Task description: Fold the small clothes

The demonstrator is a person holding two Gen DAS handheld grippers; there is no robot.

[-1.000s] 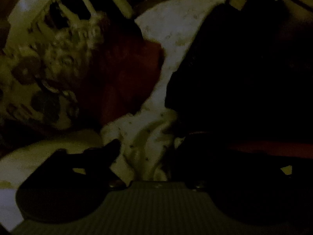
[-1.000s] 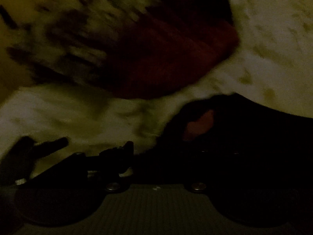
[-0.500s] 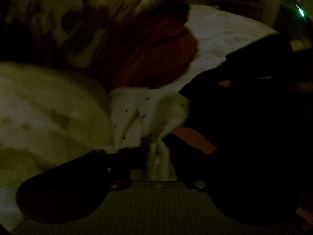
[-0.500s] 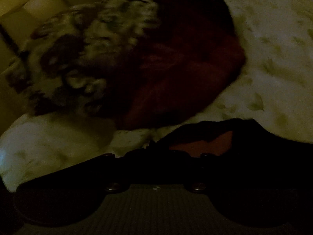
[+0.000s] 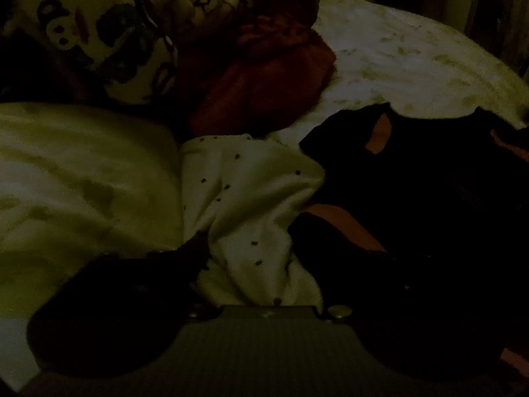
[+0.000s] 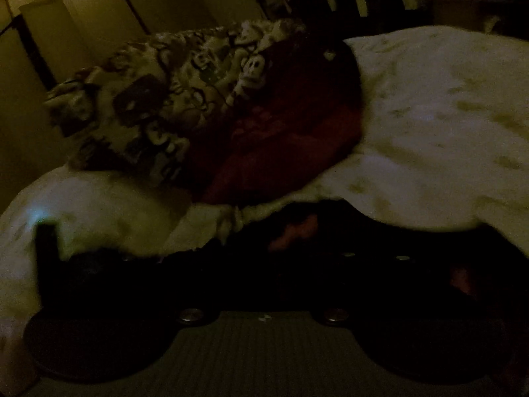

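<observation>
Dotted white garment (image 5: 244, 198) bunched near the left gripper (image 5: 251, 251)

It lies between the opening jaws, on pale bedding (image 5: 396, 53); right gripper (image 6: 264, 258) opening too, its contents too dark to tell.

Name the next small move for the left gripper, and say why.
Probably close on the white dotted cloth: the left gripper has its jaws opening, the cloth lies bunched and unpinched between them, and it looks unfolded beside the dark garment.

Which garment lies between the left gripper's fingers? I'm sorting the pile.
The white cloth with small dark dots; the dark garment with orange trim lies to its right, and the red fleece farther back.
</observation>
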